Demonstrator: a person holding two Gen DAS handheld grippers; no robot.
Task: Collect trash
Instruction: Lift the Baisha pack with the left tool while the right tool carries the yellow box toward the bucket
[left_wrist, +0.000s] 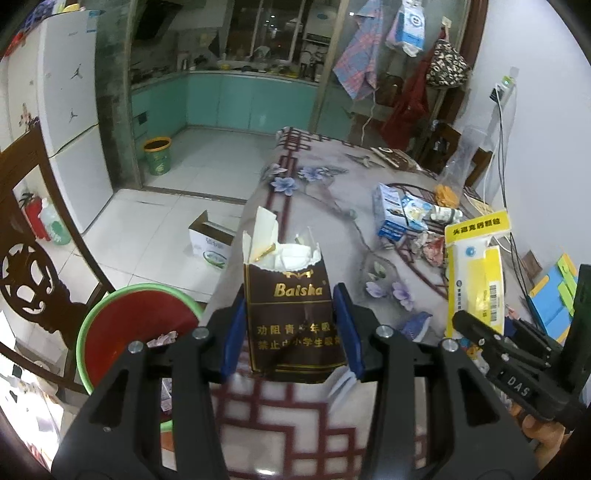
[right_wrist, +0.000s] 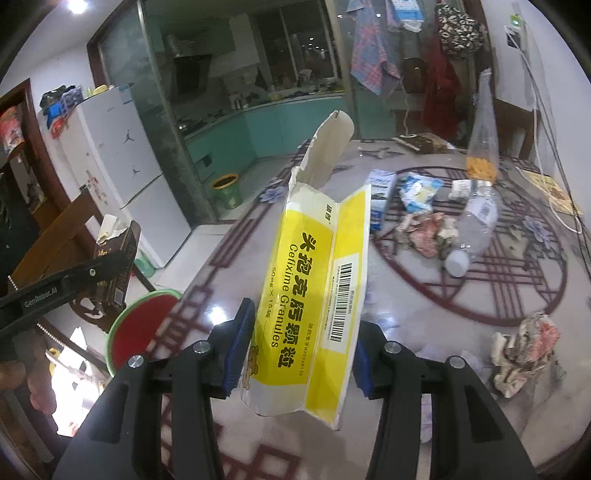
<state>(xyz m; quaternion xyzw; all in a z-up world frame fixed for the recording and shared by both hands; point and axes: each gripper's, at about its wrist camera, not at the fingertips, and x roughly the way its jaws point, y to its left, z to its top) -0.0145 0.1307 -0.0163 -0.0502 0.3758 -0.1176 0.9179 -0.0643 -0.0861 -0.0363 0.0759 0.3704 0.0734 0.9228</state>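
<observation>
Left wrist: left hand-held gripper (left_wrist: 291, 328) clamps cigarette pack (left_wrist: 291, 314) | right wrist only: plastic bottle (right_wrist: 476, 221)

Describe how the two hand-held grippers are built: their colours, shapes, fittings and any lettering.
Both the left gripper and the right gripper have matte black, angular linkage arms joined by round silver bolts, ending in jaws lined with ribbed blue pads. Seen from the other camera, the left one's side reads "GenRobot.AI" in white; the right one's reads "DAS". No cables or sleeves show.

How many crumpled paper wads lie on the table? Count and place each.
2: the far wad beside the plastic bottle mid-table; the near wad close to the camera, at right. Others may be hidden.
</observation>
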